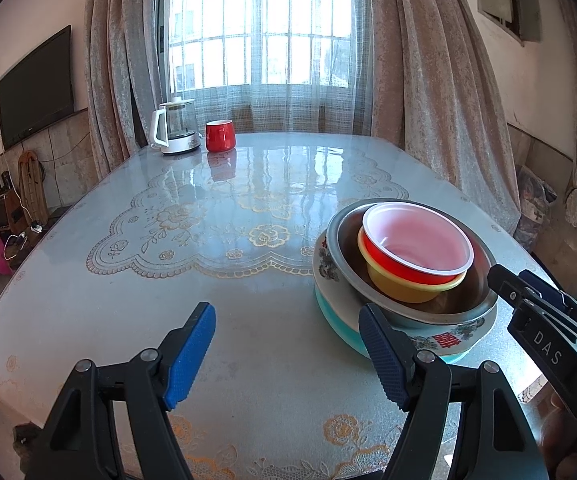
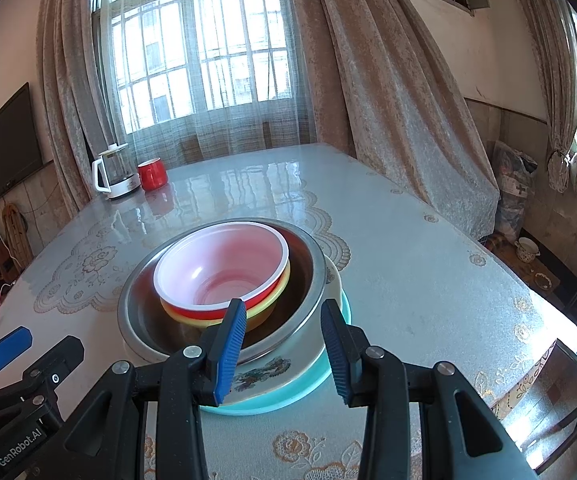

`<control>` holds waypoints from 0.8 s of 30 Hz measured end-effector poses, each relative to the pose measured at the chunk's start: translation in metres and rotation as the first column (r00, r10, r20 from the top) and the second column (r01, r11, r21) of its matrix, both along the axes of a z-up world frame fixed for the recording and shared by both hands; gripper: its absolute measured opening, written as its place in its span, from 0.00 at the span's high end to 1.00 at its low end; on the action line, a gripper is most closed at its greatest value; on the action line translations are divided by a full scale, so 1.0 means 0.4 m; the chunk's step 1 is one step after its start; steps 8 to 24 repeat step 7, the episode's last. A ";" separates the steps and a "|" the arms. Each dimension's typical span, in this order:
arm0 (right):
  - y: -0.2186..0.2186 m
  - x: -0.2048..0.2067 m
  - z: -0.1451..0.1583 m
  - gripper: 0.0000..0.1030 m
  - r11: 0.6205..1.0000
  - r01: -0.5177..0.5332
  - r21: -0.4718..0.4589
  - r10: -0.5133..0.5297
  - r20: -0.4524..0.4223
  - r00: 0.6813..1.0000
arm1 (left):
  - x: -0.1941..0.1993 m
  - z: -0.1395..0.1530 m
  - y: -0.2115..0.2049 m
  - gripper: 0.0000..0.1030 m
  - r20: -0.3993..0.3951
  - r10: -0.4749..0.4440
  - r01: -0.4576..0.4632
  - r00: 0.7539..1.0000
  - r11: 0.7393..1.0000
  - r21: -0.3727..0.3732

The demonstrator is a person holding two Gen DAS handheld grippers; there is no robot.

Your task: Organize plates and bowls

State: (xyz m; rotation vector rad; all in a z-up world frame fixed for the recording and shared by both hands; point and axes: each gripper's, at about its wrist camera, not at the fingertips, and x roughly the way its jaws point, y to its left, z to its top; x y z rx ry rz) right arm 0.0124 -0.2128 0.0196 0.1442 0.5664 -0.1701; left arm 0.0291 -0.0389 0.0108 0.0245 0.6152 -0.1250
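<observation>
Both grippers hover over the table point(image 1: 128, 280) with nothing held: the left gripper point(image 1: 288, 356) stands wide apart over bare cloth, the right gripper point(image 2: 284, 348) about half spread just short of the stack. Seen from the right wrist, that stack sits at 12 o'clock from the jaws: teal plate point(image 2: 320, 384), flowered plate point(image 2: 264, 376), steel bowl point(image 2: 148, 308), yellow bowl point(image 2: 264, 316), red bowl point(image 2: 224, 268) nested innermost. At 10 o'clock, far off, stand a kettle point(image 2: 114, 172) and red mug point(image 2: 153, 174).
</observation>
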 end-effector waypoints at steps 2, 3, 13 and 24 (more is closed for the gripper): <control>-0.002 0.000 -0.001 0.62 1.000 0.001 0.001 -0.001 0.000 1.000 | 0.000 0.001 -0.001 0.28 0.011 0.000 0.000 1.000 1.000 0.003; -0.003 0.000 -0.001 0.62 1.000 0.002 0.003 -0.002 0.001 1.000 | 0.002 0.000 -0.001 0.29 0.011 0.001 -0.001 1.000 1.000 0.006; -0.015 -0.004 0.005 0.62 1.000 0.008 0.006 -0.008 0.013 1.000 | 0.009 -0.008 0.000 0.29 -0.009 -0.009 0.009 1.000 1.000 0.010; -0.015 -0.004 0.005 0.62 1.000 0.008 0.006 -0.008 0.013 1.000 | 0.009 -0.008 0.000 0.29 -0.009 -0.009 0.009 1.000 1.000 0.010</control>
